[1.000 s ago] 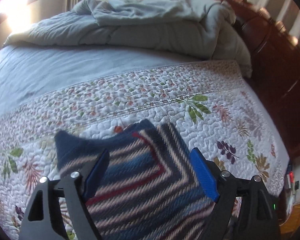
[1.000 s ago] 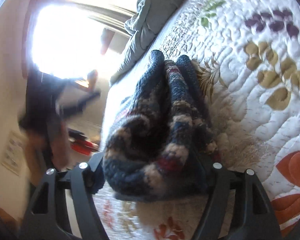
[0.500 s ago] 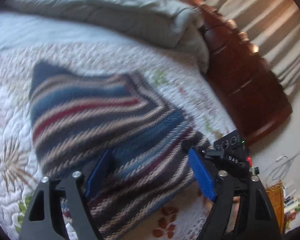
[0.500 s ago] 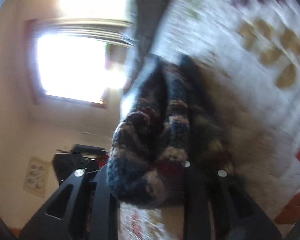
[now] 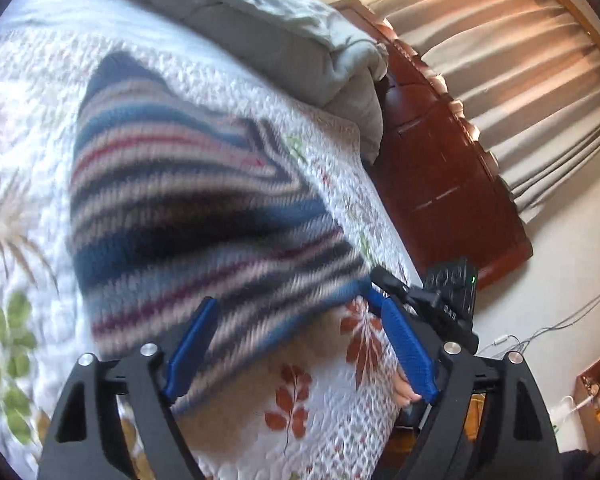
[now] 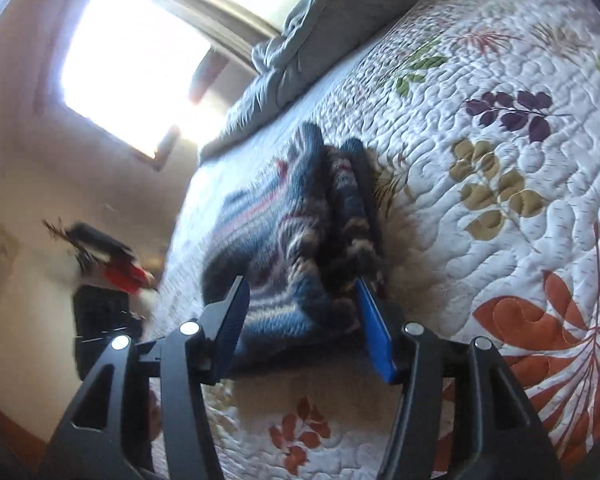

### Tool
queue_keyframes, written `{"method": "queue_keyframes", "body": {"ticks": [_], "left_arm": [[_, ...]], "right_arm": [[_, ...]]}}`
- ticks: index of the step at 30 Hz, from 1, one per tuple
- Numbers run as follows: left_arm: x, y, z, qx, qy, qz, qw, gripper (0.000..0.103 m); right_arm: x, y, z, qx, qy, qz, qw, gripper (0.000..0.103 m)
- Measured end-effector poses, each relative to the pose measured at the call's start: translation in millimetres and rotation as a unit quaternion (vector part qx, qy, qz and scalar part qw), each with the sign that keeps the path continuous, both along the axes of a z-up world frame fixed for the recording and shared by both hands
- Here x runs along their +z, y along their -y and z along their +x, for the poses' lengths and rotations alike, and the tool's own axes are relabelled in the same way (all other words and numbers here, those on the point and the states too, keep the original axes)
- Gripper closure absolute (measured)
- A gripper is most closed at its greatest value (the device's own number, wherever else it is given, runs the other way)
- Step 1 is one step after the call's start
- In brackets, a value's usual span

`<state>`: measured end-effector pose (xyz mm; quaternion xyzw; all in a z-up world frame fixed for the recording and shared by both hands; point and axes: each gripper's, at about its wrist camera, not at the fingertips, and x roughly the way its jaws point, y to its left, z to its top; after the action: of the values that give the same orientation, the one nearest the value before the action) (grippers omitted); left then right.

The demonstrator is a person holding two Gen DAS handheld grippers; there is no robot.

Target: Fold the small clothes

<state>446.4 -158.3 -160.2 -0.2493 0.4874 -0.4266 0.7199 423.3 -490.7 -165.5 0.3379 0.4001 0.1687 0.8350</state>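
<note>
A folded striped knit garment (image 5: 204, 216), blue, cream and dark red, lies on the floral quilt (image 5: 320, 412). My left gripper (image 5: 296, 320) is open above its near corner, blue pads apart, the cloth's edge between them but not pinched. In the right wrist view the garment (image 6: 296, 240) shows edge-on as stacked folds. My right gripper (image 6: 304, 292) is open, its pads either side of the near end of the folds. The right gripper body also shows in the left wrist view (image 5: 444, 300), at the garment's right corner.
A grey duvet (image 5: 268, 28) is bunched at the head of the bed. A dark wooden footboard (image 5: 452, 184) and curtains (image 5: 512, 80) stand to the right. The bed edge drops to the floor at lower right. A bright window (image 6: 140, 64) lies beyond the bed.
My right gripper has opened from its grip on the folded garment. My left gripper has swung right and pulled back toward the garment's near corner, still open.
</note>
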Motion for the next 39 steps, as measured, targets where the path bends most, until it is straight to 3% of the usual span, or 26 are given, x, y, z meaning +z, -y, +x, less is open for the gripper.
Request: {"method": "queue_keyframes", "body": {"ticks": [1,2,3,8,12,13,15,19,22,27,28,30,33,36,38,39], "left_arm": [[-7.7,1.3,-1.8,-0.002,-0.010,0.006,0.9999,0.017],[-15.2,2.0,-6.4,-0.002,-0.015,0.020,0.9997,0.017],[-22.3,2.1,-9.5,0.001,-0.018,0.038,0.9991,0.017],[-34.1,1.4,-8.6,-0.012,-0.030,0.058,0.9978,0.029],[-32.8,-2.1,-0.6,-0.028,-0.052,0.051,0.9969,0.031],[-29.1,-3.0,0.1,-0.037,-0.053,0.049,0.9967,0.031],[-23.0,-8.3,2.5,-0.051,-0.054,0.038,0.9965,0.031],[-14.3,-14.0,11.8,-0.054,-0.058,0.013,0.9968,0.026],[-12.8,8.5,10.4,-0.080,-0.043,0.026,0.9955,0.026],[-18.9,18.4,8.3,-0.098,-0.039,0.035,0.9938,0.025],[-19.9,18.6,7.9,-0.100,-0.037,0.039,0.9936,0.025],[-22.1,17.1,7.4,-0.103,-0.039,0.038,0.9932,0.025],[-24.6,13.5,7.2,-0.102,-0.041,0.025,0.9936,0.025],[-27.9,10.6,9.3,-0.096,-0.046,0.016,0.9942,0.025],[-25.4,10.1,9.8,-0.093,-0.050,0.012,0.9943,0.025],[-23.4,9.0,9.4,-0.093,-0.050,0.008,0.9944,0.025]], "right_arm": [[-4.4,-7.0,0.8,0.004,-0.010,-0.019,1.000,0.072],[-9.4,-8.9,-2.9,0.003,-0.016,-0.026,1.000,0.085],[-14.7,-9.3,-3.6,0.005,-0.025,-0.023,0.999,0.087],[-24.8,-1.4,-7.0,0.011,-0.052,-0.018,0.998,0.087],[2.4,8.2,4.1,0.039,-0.058,-0.022,0.997,0.076],[14.4,10.6,8.8,0.037,-0.045,-0.035,0.998,0.068],[39.4,12.0,27.3,0.042,-0.019,-0.064,0.997,0.061],[52.5,-1.7,108.9,0.085,-0.027,-0.058,0.994,0.050],[37.0,-12.1,170.2,0.093,-0.063,-0.059,0.992,0.050],[8.1,-17.9,220.6,0.082,-0.101,-0.074,0.989,0.053],[2.4,-20.6,225.0,0.087,-0.106,-0.079,0.987,0.058],[-3.1,-24.8,228.4,0.099,-0.106,-0.092,0.985,0.093],[2.6,-6.7,227.8,0.065,-0.075,-0.093,0.991,0.094],[-23.5,8.0,230.3,0.037,-0.118,-0.103,0.987,0.093],[-27.6,9.2,226.0,0.041,-0.114,-0.082,0.989,0.089],[-25.0,9.6,224.6,0.044,-0.107,-0.071,0.991,0.082]]}}
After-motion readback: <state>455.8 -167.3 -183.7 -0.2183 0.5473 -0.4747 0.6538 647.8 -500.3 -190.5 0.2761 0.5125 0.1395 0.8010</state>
